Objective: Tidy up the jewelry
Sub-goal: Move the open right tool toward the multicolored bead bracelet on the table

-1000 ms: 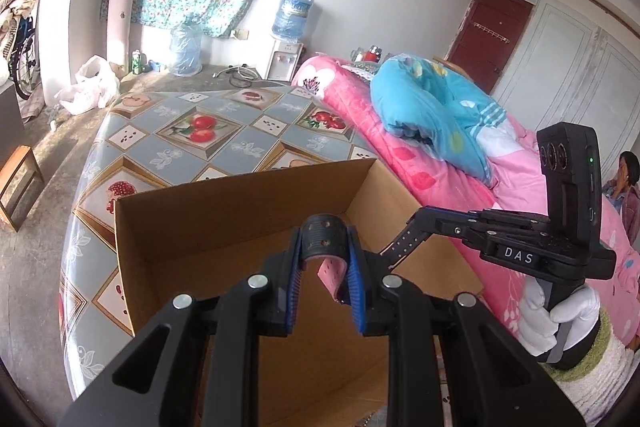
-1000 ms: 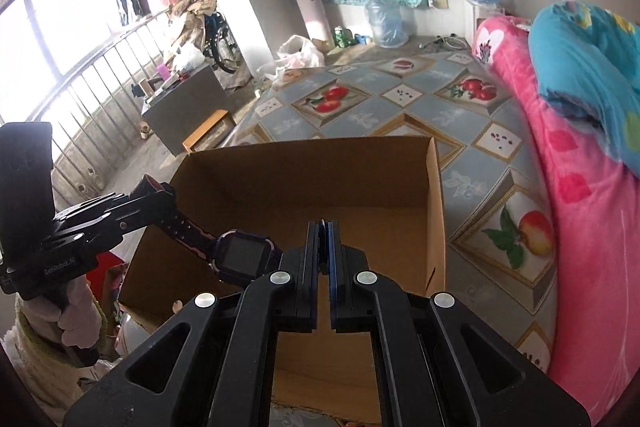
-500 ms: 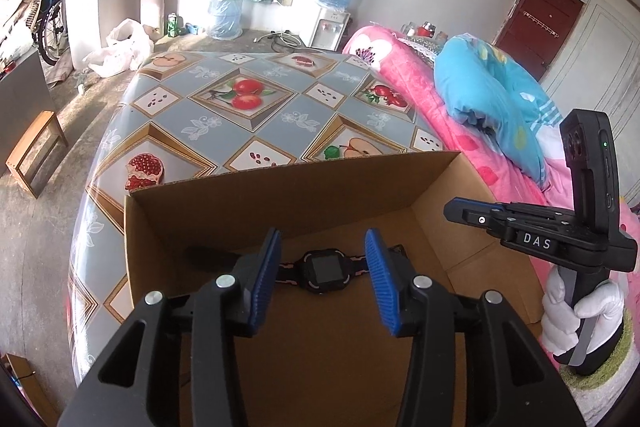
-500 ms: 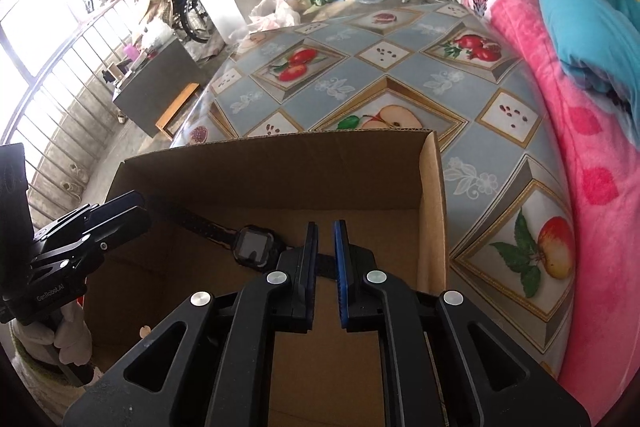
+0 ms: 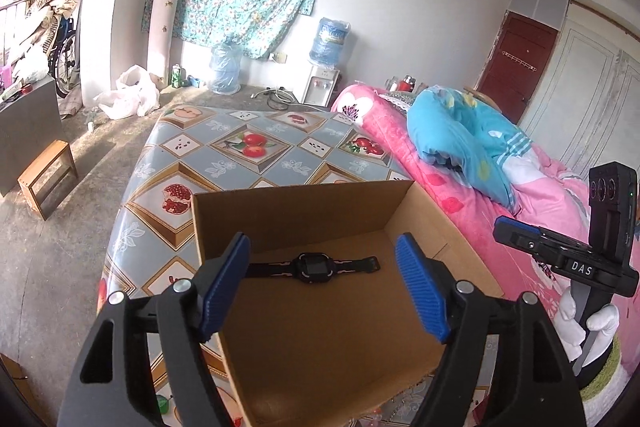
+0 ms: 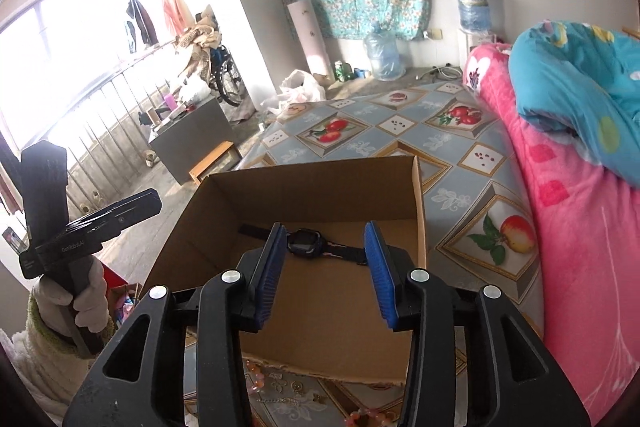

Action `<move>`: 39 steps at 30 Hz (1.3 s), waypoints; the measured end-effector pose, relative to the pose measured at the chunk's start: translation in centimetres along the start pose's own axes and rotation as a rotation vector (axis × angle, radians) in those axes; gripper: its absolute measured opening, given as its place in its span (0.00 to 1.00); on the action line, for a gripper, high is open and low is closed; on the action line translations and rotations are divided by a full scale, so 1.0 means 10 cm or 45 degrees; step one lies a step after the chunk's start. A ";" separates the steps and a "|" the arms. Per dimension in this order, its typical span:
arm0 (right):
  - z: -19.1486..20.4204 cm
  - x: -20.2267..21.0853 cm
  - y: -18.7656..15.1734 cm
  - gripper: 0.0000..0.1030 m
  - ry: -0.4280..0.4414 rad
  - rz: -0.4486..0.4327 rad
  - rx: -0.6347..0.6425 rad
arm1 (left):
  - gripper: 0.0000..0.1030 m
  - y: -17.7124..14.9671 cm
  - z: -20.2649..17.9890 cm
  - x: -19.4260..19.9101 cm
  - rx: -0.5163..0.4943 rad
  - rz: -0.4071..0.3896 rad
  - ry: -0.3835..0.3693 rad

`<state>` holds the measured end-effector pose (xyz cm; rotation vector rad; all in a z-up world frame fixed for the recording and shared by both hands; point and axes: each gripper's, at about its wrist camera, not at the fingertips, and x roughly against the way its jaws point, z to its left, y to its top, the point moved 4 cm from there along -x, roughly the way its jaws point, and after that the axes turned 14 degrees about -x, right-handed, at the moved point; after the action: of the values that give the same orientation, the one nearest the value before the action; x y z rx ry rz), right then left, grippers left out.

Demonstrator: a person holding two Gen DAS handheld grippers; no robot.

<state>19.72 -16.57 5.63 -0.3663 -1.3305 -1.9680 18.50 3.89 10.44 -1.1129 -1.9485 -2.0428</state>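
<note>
Blue ribbed pads line both tools, and both sets stand spread with nothing between them: the left gripper [image 5: 322,285] is splayed wide above the near half of the cardboard box [image 5: 400,201], and the right gripper [image 6: 326,261] is parted somewhat less, poised over the near rim of the same box. Beyond the fingers, the black watch [image 5: 314,266] lies flat on the box floor toward the far wall, strap stretched left to right, face up, apart from every pad.

With the watch already in the box, the step in hand is, I judge, fetching the next piece. Loose trinkets, a beaded strand [image 6: 256,379] among them, lie on the fruit-patterned tablecloth [image 6: 460,195] just outside the near wall, under the right tool. Doing this well means lifting clear of the rim before moving back, so no finger catches the cardboard and drags the light box. Small chains and beads will likely slip between ribbed pads, so it seems wise to come down straight, straddle one piece only, and close fully before lifting. The other tool is best kept off to the side, out of the way.
</note>
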 end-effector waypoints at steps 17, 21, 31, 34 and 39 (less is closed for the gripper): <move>-0.13 -0.10 -1.84 0.59 -0.111 0.161 -0.228 | 0.88 -1.63 0.01 0.13 0.024 0.368 0.272; -0.06 -0.25 -1.97 0.59 -0.091 0.230 -0.221 | 0.88 -1.80 -0.13 -0.17 0.019 0.422 0.255; 0.05 -0.35 -1.93 0.61 -0.084 0.219 -0.165 | 0.89 -1.95 -0.34 -0.41 -0.160 0.429 0.319; 0.00 -0.37 -1.93 0.62 -0.068 0.231 -0.192 | 0.94 -2.01 -0.31 -0.37 -0.145 0.451 0.292; -0.03 -0.40 -1.91 0.65 -0.052 0.230 -0.201 | 0.94 -2.05 -0.27 -0.32 -0.157 0.461 0.284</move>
<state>9.25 -11.31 -9.92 -0.5840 -1.1278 -1.9260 8.57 3.70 -7.97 -1.1093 -1.4165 -2.0065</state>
